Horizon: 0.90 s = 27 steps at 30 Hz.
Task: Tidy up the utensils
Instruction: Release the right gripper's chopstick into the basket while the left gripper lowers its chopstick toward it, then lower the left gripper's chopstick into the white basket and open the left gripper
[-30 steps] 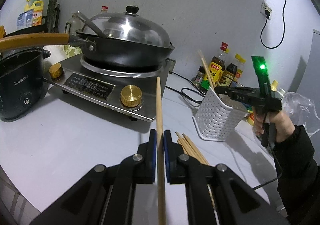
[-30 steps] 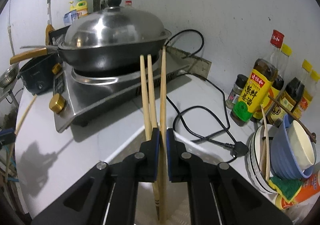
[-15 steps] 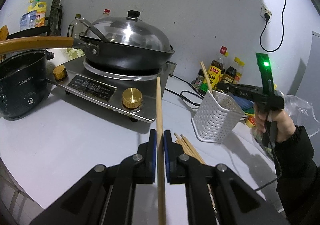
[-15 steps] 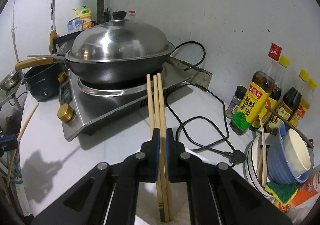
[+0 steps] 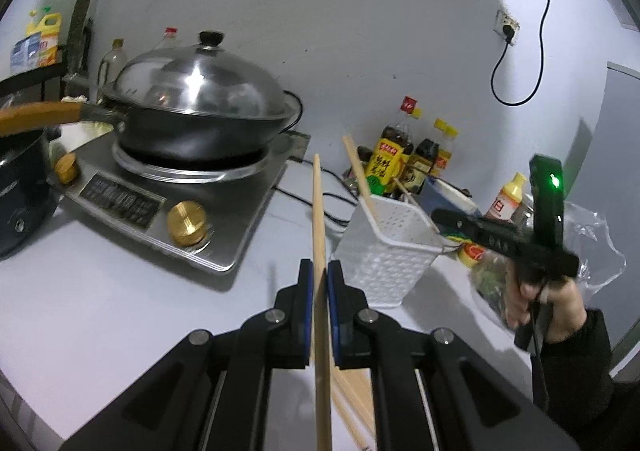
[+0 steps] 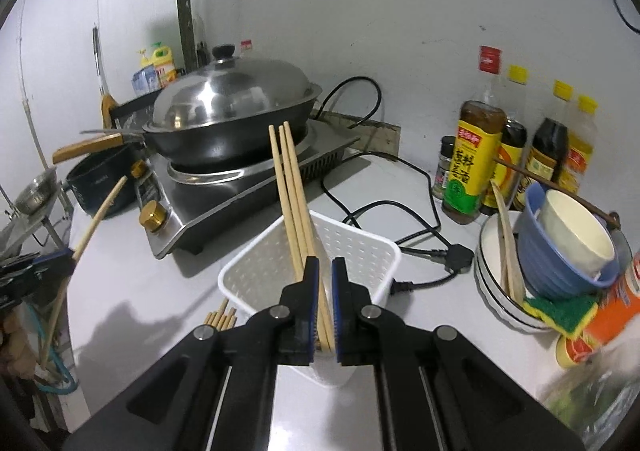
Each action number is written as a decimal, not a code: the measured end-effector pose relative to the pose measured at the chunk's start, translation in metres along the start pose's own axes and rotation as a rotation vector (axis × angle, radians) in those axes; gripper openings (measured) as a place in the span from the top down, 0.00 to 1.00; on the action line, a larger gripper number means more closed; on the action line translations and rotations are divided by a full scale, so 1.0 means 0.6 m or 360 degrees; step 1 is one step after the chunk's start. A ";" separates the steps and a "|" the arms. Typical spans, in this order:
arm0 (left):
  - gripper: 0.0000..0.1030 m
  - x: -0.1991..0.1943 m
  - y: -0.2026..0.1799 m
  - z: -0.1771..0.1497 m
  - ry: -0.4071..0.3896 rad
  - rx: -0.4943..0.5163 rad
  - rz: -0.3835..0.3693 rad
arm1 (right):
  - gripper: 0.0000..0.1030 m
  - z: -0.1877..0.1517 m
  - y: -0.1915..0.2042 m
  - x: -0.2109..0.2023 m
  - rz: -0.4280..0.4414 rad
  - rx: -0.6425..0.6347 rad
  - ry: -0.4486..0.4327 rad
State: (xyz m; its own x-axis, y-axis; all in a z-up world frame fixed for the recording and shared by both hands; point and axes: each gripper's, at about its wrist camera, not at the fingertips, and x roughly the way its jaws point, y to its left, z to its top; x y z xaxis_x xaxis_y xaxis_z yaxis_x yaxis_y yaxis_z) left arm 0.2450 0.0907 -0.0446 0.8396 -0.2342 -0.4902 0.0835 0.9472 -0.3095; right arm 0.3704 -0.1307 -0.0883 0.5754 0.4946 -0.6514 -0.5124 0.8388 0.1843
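Right gripper: jaws narrow, clamped on a bundle of three wooden chopsticks that point up and away from the camera, directly above the white perforated basket. The lower ends of the bundle sit between the pads, over the basket's near rim.

Left gripper: jaws narrow, clamped on a single chopstick, held upright over the white counter, left of the basket and near it.

Basket stands right of the induction cooker with the lidded wok on it. From the left wrist view, one or two chopsticks lean inside the basket already.

Loose chopsticks lie on the counter just beside the basket's near-left corner; count not clear, several ends show.

Progress, as judged: partway. A few sticks are in, four are in hand and not yet dropped, a small pile is left on the counter. Another pair rests in the plates at far right with the bowls; whether these count cannot be told.

Next, likely: lower the right bundle into the basket and release.
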 end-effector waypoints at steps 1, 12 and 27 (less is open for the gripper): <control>0.94 0.004 -0.008 0.006 -0.0006 0.0003 -0.0007 | 0.91 -0.004 -0.005 -0.007 0.0007 0.0013 -0.0008; 0.94 0.082 -0.088 0.088 -0.0075 -0.0006 -0.0059 | 0.57 -0.037 -0.053 -0.045 0.0020 0.0115 -0.0117; 0.94 0.228 -0.138 0.181 -0.0367 -0.0358 0.0010 | 0.52 -0.070 -0.129 -0.061 0.0083 0.0316 -0.0259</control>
State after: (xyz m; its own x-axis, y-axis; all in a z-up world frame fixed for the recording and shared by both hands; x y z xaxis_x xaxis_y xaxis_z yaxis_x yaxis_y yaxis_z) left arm 0.4116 0.0040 0.0027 0.9414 -0.1485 -0.3029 -0.0210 0.8703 -0.4921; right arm 0.3625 -0.2232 -0.1095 0.6545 0.5552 -0.5132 -0.4182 0.8313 0.3660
